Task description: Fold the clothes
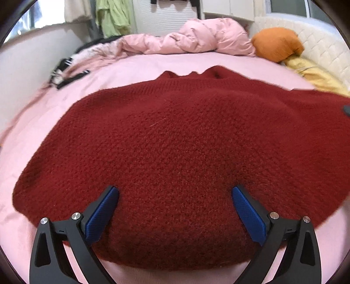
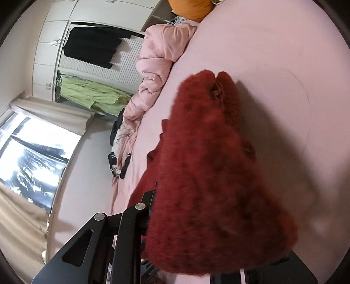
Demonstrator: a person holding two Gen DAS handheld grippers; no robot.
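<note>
Right in front of us the left gripper (image 1: 175,209) has its two blue pads (image 1: 102,214) spread wide apart, and they pinch nothing; the red sweater (image 1: 186,157) just lies under and between them, flat on the pink bed sheet (image 1: 131,65). Our right gripper (image 2: 153,209) is almost hidden by a big fluffy bunch of the same red sweater (image 2: 210,174), which hangs up off the sheet from where the fingers are. We cannot see the pads there, but the fingers look nearly pressed together, so we think they pinch a fold of the sweater. The sweater looks soft, thick and fuzzy. We think it is floppy and will sag and bend wherever we lift it, so it is not stiff at all. It is not breakable. The fuzzy knit should not slip much in the pads. We think a good place to hold it is near an edge or a corner, like the hem close to the left gripper, taking a thick pinch of it. Farther away we see a pink quilt (image 1: 196,37) bunched up, an orange pillow (image 1: 275,43) and a green cloth (image 1: 113,17) hanging. We see no labels, brand names or words to read anywhere.
</note>
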